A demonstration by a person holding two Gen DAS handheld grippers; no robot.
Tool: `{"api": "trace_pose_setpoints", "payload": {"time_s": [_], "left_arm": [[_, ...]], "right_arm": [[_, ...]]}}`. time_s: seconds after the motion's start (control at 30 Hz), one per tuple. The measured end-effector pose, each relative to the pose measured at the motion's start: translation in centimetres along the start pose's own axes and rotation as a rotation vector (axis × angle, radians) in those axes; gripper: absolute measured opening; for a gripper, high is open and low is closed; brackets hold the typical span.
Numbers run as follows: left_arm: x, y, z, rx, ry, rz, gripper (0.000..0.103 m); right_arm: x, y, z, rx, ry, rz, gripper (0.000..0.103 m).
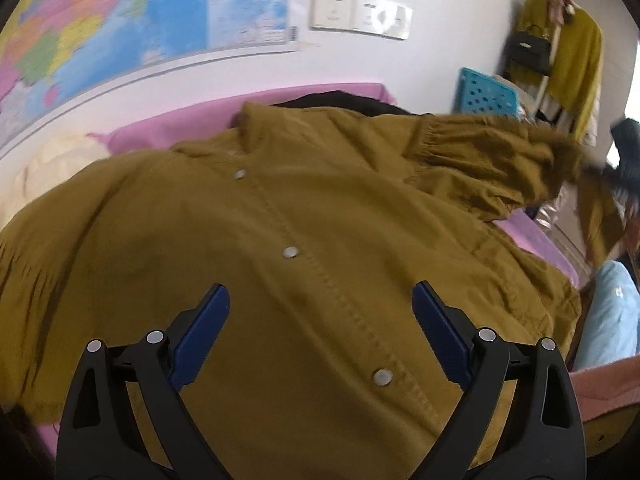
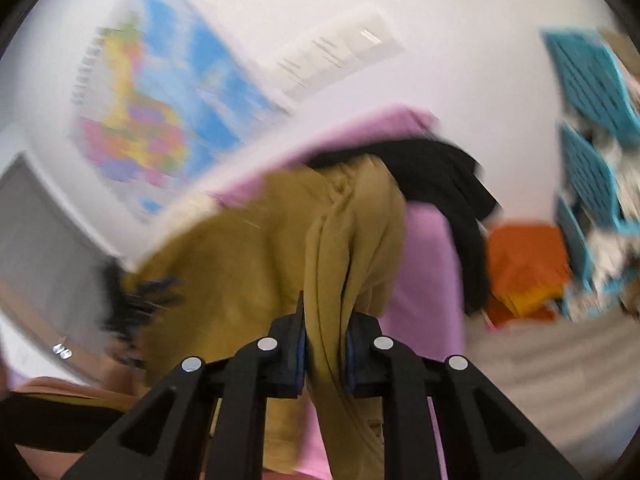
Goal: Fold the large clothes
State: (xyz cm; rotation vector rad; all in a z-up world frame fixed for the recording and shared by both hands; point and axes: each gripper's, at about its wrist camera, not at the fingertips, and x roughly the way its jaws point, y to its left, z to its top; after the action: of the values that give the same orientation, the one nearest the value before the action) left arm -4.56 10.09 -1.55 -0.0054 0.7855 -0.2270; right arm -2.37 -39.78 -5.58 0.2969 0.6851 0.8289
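Left wrist view only: mustard-brown snap-front cotton jacket [image 1: 280, 264] spread front-up across pink bedsheet [image 1: 192, 124], black-and-blue left gripper [image 1: 321, 300] spread wide above it, gripping nothing. Right wrist view only: black-and-blue right gripper [image 2: 325, 334] clamped on bunched jacket sleeve [image 2: 344, 232]. Colourful wall map [image 1: 120, 28] blurred, unreadable.

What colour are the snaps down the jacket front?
Silvery white, on the mustard jacket; clearest in the left wrist view, e.g. the middle snap.
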Motion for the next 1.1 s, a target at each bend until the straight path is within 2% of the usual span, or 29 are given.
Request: {"api": "trace_pose_setpoints", "payload": {"time_s": [0.07,0.1,0.2,0.37,0.47,0.5,0.57,0.63,0.67,0.7,0.77,0.87,0.9,0.93,0.97,1.0,1.1], "left_arm": [[-0.2,-0.1,0.5,0.000,-0.010,-0.032,0.091],[-0.3,-0.1,0.7,-0.004,-0.021,-0.050,0.091],[-0.8,0.4,1.3,-0.022,-0.046,-0.099,0.091],[-2.4,2.2,1.2,-0.062,-0.090,-0.133,0.091],[-3.6,4.2,0.6,-0.110,-0.114,-0.133,0.091],[-4.1,5.1,0.2,-0.134,-0.118,-0.127,0.091],[-4.8,6.6,-0.6,-0.170,-0.117,-0.107,0.091],[-5.3,8.2,-1.4,-0.215,-0.109,-0.102,0.091],[-5.7,9.1,-1.9,-0.239,-0.104,-0.103,0.091],[-5.9,9.5,-2.2,-0.249,-0.101,-0.104,0.091],[-6.1,9.9,-2.8,-0.254,-0.090,-0.110,0.093],[-5.2,9.0,-3.6,-0.215,-0.038,-0.175,0.097],[-4.0,8.0,-4.0,-0.181,0.012,-0.210,0.097],[-2.8,7.2,-4.3,-0.151,0.059,-0.213,0.097],[-2.0,6.7,-4.6,-0.129,0.092,-0.200,0.097],[-0.6,6.0,-5.1,-0.100,0.147,-0.190,0.097],[1.9,5.6,-6.3,-0.087,0.254,-0.204,0.097]], "right_arm": [[-0.6,2.7,1.9,-0.056,-0.004,0.049,0.014],[-0.4,5.1,3.2,-0.103,0.011,0.085,0.015],[1.8,10.1,5.1,-0.206,0.076,0.123,0.016],[11.1,18.0,7.1,-0.299,0.247,0.198,0.024],[17.7,20.5,7.3,-0.302,0.342,0.230,0.037],[20.6,21.1,7.1,-0.288,0.385,0.254,0.038],[24.8,21.9,6.4,-0.297,0.440,0.237,0.041],[28.4,22.0,5.8,-0.267,0.483,0.235,0.051],[30.0,21.6,5.4,-0.249,0.520,0.234,0.064],[30.8,21.2,5.3,-0.240,0.520,0.225,0.065],[30.8,20.1,5.5,-0.229,0.487,0.223,0.066],[28.3,17.8,6.8,-0.226,0.357,0.169,0.073],[27.0,16.4,7.5,-0.250,0.290,0.084,0.077],[26.2,15.4,8.0,-0.268,0.241,0.011,0.079],[25.5,13.9,8.4,-0.291,0.191,-0.105,0.085],[25.2,12.3,8.8,-0.284,0.171,-0.185,0.087],[26.0,7.2,9.2,-0.180,0.224,-0.247,0.092]]}}
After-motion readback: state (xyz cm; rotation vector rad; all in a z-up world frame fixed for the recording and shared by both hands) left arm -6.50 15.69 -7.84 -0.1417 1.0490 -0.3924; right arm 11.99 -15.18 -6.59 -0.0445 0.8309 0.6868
